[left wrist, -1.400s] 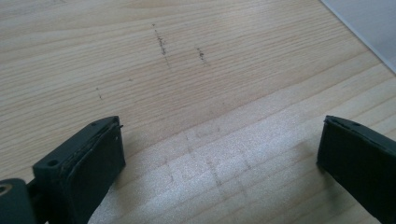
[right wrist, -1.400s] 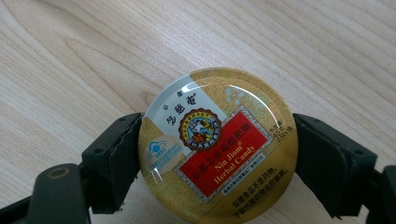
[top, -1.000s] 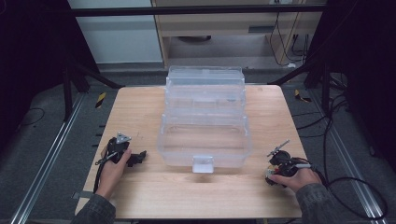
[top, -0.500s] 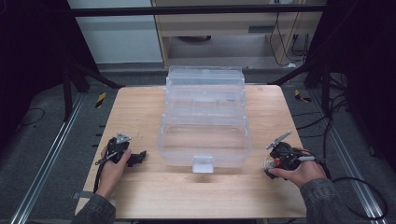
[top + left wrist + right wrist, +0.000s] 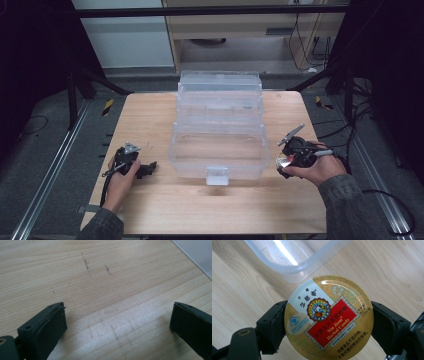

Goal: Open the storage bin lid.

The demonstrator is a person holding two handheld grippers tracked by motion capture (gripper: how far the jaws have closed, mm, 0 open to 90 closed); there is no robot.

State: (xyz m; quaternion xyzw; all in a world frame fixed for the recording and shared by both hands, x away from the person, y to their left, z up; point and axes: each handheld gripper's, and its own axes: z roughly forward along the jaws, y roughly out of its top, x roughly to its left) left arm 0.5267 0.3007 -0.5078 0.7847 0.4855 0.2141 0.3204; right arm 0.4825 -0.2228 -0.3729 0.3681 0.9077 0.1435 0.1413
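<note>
From above I count one clear bin (image 5: pixel 219 135) mid-table (image 5: pixel 150 107), two grippers beside it. My left gripper (image 5: pixel 117 322) rests spread over bare wood. My right gripper (image 5: pixel 328 322) pinches one round tin (image 5: pixel 328 318) near the bin's corner.

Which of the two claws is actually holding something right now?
The right claw: its jaws clamp a round gold candy tin by the clear plastic box. The left claw is open over bare wooden table.

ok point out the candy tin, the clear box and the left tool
candy tin (image 5: pixel 328 316), right gripper view, red label on its lid
clear box (image 5: pixel 219 177), high view, front latch
left tool (image 5: pixel 117 322), left gripper view, between its open tips
</note>
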